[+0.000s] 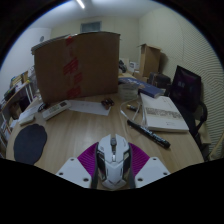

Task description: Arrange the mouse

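Note:
A white and grey computer mouse (112, 158) sits between my two fingers, its nose pointing away from me. The magenta pads (88, 155) press against both of its sides. My gripper (113, 167) is shut on the mouse and holds it above the wooden table (85, 128). A dark round mouse mat (30, 143) lies on the table to the left of my fingers.
A large cardboard box (75, 65) stands at the back of the table. A white keyboard (55, 108) and a paper sheet (92, 105) lie before it. A black stick-like object (146, 131) and a white book (163, 113) lie at right, near a dark chair (187, 92).

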Available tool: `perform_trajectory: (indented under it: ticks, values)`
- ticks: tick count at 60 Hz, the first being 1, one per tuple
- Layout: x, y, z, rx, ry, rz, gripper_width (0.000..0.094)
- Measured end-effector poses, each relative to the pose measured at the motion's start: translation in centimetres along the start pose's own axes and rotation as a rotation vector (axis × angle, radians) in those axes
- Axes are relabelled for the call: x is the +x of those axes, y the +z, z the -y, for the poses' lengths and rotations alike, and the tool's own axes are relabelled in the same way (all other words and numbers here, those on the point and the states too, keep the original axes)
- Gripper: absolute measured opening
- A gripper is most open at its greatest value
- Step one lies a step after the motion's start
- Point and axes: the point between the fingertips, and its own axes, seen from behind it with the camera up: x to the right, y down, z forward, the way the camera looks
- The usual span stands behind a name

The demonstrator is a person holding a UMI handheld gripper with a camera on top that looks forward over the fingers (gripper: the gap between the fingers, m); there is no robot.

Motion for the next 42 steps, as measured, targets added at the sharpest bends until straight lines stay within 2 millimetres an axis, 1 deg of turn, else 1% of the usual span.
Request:
perform_trajectory:
  ticks: [2,5,7,8,10,12,14,16,18,21,22,24,26,28,30,31,32,34,35,37,42]
  values:
    - [0.0,0.0,0.0,-0.005,0.008,-0.005,0.0423]
    - [0.0,-0.2,0.0,-0.025,0.029,-0.014,0.0398]
    - [0.1,-0.7,0.4,-0.033,0.041,-0.028,0.0395]
    - [0.2,-1.1,1.0,-0.018,0.046,-0.035,0.0396]
    - [0.2,-2.2,3.0,0.030,0.055,-0.048,0.0395]
    - [-0.1,-3.6,5.4,0.080,0.066,-0.055,0.0397]
    - [-1.0,-5.2,8.0,0.134,0.080,-0.050,0.0396]
    - [-2.4,-7.1,10.8,0.186,0.095,-0.039,0.0395]
    - [-4.2,-8.7,13.0,0.235,0.100,-0.022,0.0397]
    - [-7.7,-10.6,16.0,0.301,0.104,0.006,0.0396]
    - [-9.4,-10.9,16.9,0.314,0.102,0.019,0.0395]
    - [-12.1,-11.4,17.8,0.330,0.095,0.047,0.0395]
    - [-15.0,-11.3,18.0,0.338,0.086,0.073,0.0395]
    - [-17.9,-10.9,17.3,0.331,0.072,0.095,0.0392]
    - [-20.5,-10.0,15.8,0.302,0.059,0.110,0.0393]
    - [-22.0,-9.5,14.7,0.284,0.051,0.115,0.0391]
    - [-23.1,-8.9,14.1,0.259,0.045,0.121,0.0392]
    - [-25.2,-7.8,11.4,0.211,0.032,0.133,0.0392]
    - [-26.1,-7.2,10.6,0.187,0.027,0.137,0.0391]
    - [-27.5,-6.4,8.1,0.146,0.016,0.140,0.0391]
    - [-29.6,-4.3,3.8,0.064,0.008,0.148,0.0394]
